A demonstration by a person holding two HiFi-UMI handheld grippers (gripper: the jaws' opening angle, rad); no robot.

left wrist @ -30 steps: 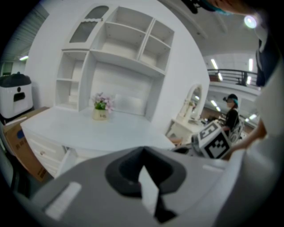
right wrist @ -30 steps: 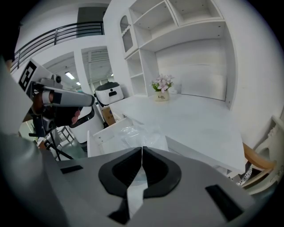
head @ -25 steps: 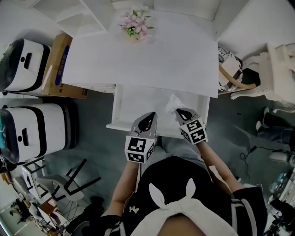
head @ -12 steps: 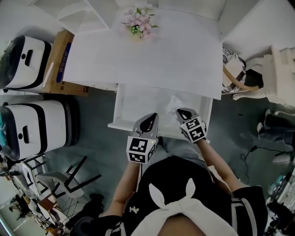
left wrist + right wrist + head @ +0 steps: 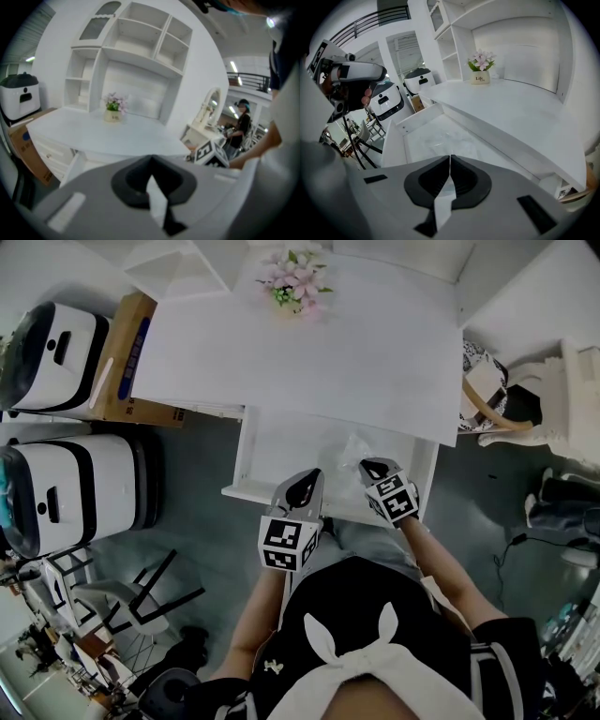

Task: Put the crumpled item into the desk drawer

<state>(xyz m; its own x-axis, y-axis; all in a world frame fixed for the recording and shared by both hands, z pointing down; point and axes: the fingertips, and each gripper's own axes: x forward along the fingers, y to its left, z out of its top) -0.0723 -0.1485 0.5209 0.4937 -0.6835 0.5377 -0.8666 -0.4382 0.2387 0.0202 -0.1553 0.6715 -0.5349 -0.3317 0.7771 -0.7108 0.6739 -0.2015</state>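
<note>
Left gripper: the grey left gripper [image 5: 307, 479] is hovering over the open drawer's front edge, its jaws pressing together on nothing [image 5: 151, 161].
Drawer: the white pull-out desk drawer [image 5: 246, 442] is standing open under the white desk's [image 5: 300, 352] front edge.
Crumpled item: the translucent crumpled wrapper [image 5: 353, 450] is lying loose in the right half of the drawer floor [image 5: 440, 138].
Right gripper: the grey right gripper [image 5: 372, 468] is hanging just before the wrapper, jaws meeting with nothing between them [image 5: 450, 159].
Progress: the placing is looking done; only pulling the grippers clear, and perhaps shutting the drawer, is remaining.
Hard to see: the desktop is covering the drawer's back; the wrapper's outline is blending into the white floor.
</note>
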